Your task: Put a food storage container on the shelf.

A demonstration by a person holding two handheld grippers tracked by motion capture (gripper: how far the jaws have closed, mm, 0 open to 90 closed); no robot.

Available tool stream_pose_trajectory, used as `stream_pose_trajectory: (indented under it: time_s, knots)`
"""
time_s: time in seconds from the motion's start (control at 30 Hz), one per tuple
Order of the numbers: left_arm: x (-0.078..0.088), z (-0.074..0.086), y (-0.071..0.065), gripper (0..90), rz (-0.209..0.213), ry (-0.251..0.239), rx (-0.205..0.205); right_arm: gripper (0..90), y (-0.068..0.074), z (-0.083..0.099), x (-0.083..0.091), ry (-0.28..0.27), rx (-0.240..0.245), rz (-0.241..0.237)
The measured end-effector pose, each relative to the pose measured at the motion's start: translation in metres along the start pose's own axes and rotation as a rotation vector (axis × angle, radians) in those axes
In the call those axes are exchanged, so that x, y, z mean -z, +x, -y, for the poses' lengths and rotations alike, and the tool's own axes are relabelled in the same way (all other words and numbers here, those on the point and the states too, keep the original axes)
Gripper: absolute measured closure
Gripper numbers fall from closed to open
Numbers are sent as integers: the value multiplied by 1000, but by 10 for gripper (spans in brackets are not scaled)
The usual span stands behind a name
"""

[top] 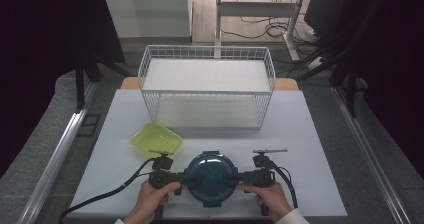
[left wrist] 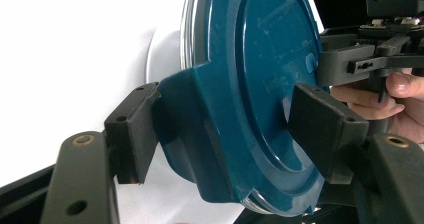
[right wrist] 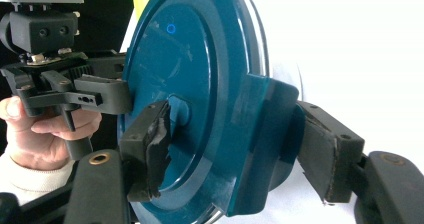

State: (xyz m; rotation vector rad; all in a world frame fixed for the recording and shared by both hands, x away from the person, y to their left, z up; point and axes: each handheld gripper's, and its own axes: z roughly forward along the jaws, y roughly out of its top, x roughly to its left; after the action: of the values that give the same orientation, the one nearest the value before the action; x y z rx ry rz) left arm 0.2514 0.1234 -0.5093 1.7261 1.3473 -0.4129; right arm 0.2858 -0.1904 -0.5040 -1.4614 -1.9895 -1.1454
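Note:
A round container with a dark teal lid (top: 211, 176) lies flat on the white table near its front edge. My left gripper (top: 184, 178) is shut on the lid's left clip tab, and my right gripper (top: 239, 178) is shut on the right clip tab. In the left gripper view, my left gripper (left wrist: 225, 129) pinches the teal tab (left wrist: 200, 134), with one pad under the rim and one on the lid top. The right gripper view has my right gripper (right wrist: 237, 151) clamped on the opposite tab (right wrist: 265, 134). A pale rim (left wrist: 187, 29) lines the lid's edge.
A yellow-green shallow tray (top: 156, 140) lies just left and behind the container. A white wire basket shelf (top: 207, 86) stands across the back of the table. Bare white tabletop (top: 310, 144) lies to the right. Dark curtains flank both sides.

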Motion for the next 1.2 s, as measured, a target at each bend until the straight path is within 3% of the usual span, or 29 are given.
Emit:
stream_pose_trajectory:
  time_s: [0.4, 0.93, 1.2]
  knots:
    - [7, 4, -7, 364, -9, -22, -23, 407, 4, 2, 7, -32, -14, -6]
    - [13, 2, -11, 380, -23, -47, -47, 410, 13, 1, 9, -48, 59, 9]
    - [16, 0, -17, 383, -32, -53, -86, 408, 17, -2, 13, -73, 101, 11]
